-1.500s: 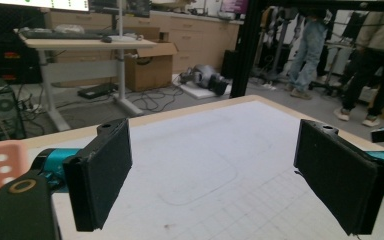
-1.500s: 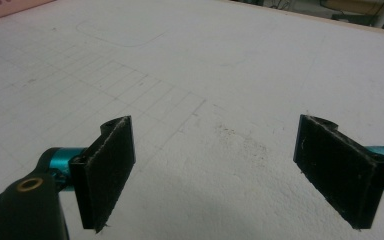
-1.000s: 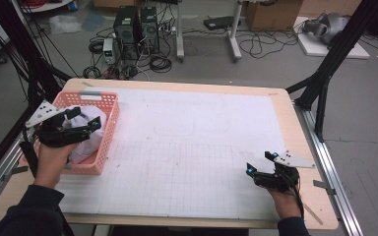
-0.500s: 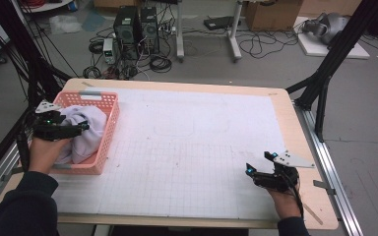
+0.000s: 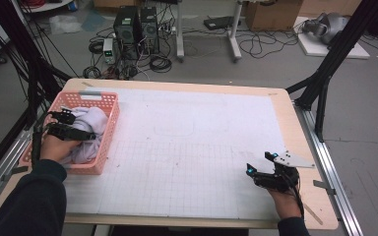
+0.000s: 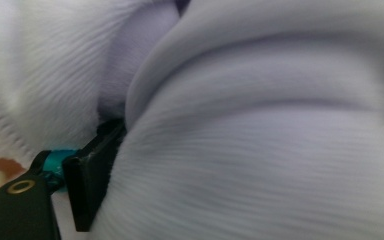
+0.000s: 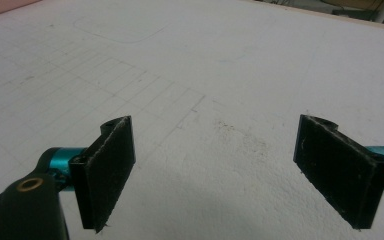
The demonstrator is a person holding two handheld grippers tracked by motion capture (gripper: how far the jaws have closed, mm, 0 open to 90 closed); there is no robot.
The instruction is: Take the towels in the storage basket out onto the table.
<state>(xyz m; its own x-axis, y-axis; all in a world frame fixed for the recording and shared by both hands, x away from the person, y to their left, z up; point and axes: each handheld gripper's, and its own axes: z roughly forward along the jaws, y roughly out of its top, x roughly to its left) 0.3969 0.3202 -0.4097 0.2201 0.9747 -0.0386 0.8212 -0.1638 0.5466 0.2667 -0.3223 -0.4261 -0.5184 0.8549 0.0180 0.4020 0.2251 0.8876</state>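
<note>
My left gripper (image 5: 81, 133) is buried in the white cloth (image 5: 91, 123), grip unclear, inside the pink basket (image 5: 109, 129) at far left. Lifting remains. My right gripper (image 5: 261, 166) waits wide open, near right.

The left gripper (image 5: 81, 133) now sits lower and deeper inside the pink basket (image 5: 109, 129) than a second ago, pressed into the white cloth (image 5: 91, 120), whose folds bulge around one black jaw.
</note>
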